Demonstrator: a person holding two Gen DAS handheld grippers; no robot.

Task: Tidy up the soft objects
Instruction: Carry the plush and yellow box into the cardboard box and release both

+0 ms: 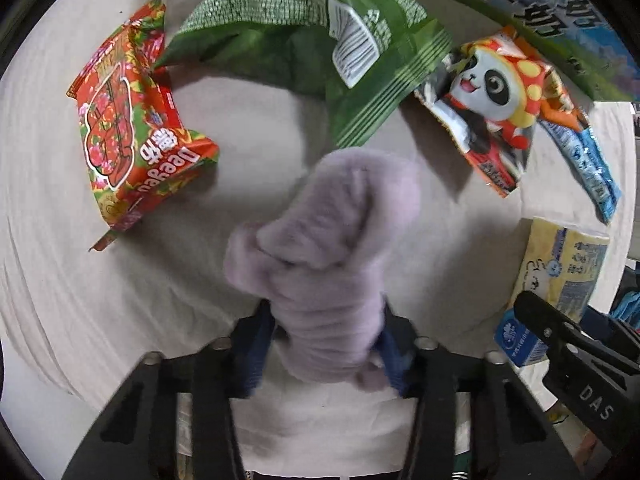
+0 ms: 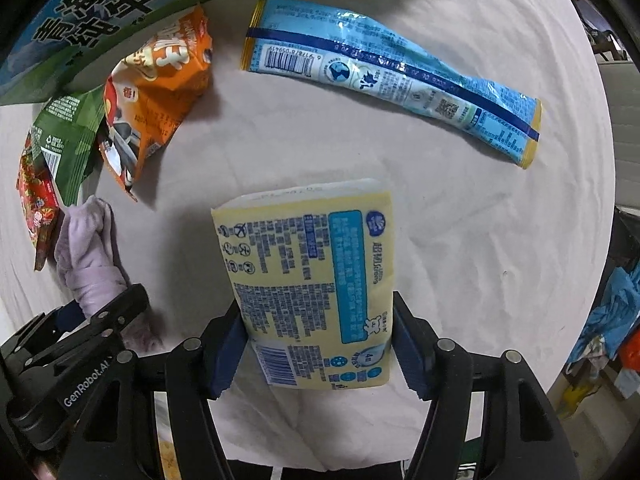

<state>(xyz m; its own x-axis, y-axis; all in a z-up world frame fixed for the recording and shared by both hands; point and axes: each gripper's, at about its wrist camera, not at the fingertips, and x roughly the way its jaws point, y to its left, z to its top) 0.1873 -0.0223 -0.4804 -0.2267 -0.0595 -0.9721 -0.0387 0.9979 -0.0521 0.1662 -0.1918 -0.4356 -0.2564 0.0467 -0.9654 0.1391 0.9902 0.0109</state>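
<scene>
A fuzzy lilac cloth (image 1: 324, 232), bunched like a rolled sock, lies on the white tablecloth with my left gripper (image 1: 324, 328) shut on its near end; both blue pads press into it. The right wrist view has the same cloth (image 2: 86, 248) at the far left, with the left gripper (image 2: 100, 320) on it. My right gripper (image 2: 320, 320) is shut on a yellow soft tissue pack (image 2: 308, 276), one pad on each long side. From the left wrist view that pack (image 1: 560, 264) shows at the right edge, behind the right gripper's finger (image 1: 560, 332).
Snack bags lie beyond the cloth: a red one (image 1: 132, 140), a green one (image 1: 320, 40) and an orange panda one (image 1: 492, 108). A long blue packet (image 2: 392, 76) lies beyond the tissue pack. A green-blue milk carton box (image 2: 100, 0) lines the far side. The table's edge (image 2: 600, 208) runs on the right.
</scene>
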